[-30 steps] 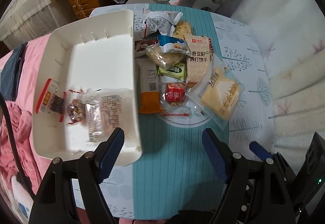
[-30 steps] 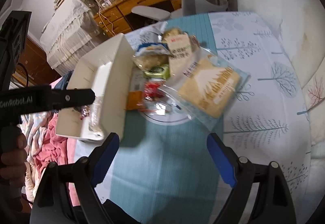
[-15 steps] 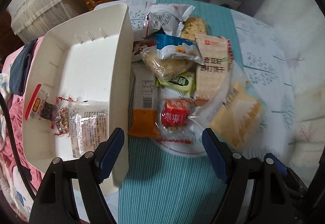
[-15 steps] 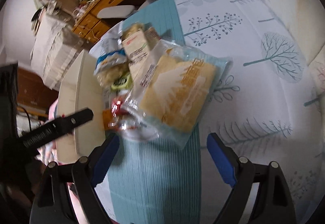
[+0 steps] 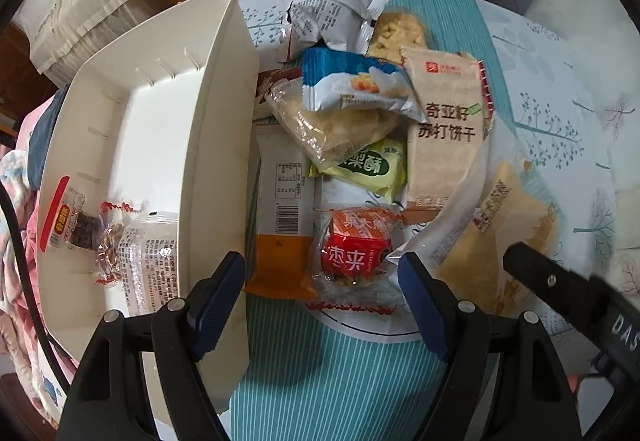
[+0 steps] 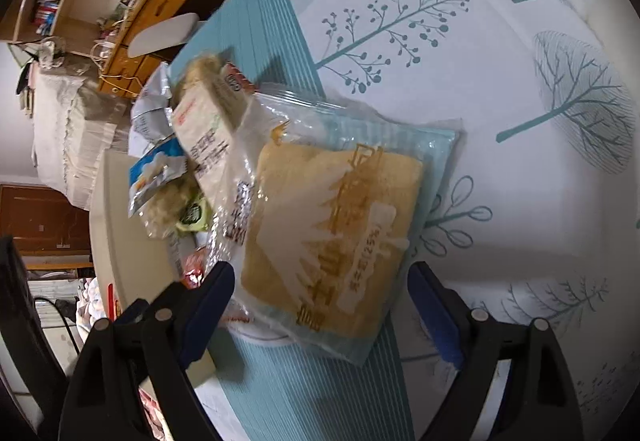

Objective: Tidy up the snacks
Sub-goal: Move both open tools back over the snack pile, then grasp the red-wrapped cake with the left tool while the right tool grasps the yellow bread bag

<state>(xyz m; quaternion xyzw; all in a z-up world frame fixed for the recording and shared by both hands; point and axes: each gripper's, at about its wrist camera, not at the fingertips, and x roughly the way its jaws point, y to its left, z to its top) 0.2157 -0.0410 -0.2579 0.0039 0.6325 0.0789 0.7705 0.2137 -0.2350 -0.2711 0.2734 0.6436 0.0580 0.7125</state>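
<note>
The left claw (image 5: 322, 305) hangs spread and empty. Just ahead of its fingertips, between them, lies the red-wrapped snack (image 5: 354, 255) in its clear twist wrapper, with the orange-ended packet (image 5: 282, 229) beside it toward the left finger. That left finger sits over the near wall of the white bin (image 5: 218, 145), which already holds a few small packets (image 5: 116, 237) off to the claw's left. Further ahead the pile continues: a green pastry pack (image 5: 366, 167), a clear bag of crisps (image 5: 332, 125), a blue-and-white pouch (image 5: 356, 87) and a tall beige cracker pack (image 5: 448, 125).

The right claw (image 6: 320, 305) is likewise spread wide with nothing pinched. The large toast packet (image 6: 332, 225) lies flat on the table just ahead, between its fingers but not touched by either. Beyond it is the rest of the heap.

The step in hand looks like picking from the pile for transfer to the bin. Next, each claw probably needs to come down until its fingers straddle its target, then close. The toast packet is broad and slippery, so gripping it by an edge seems wiser.
</note>
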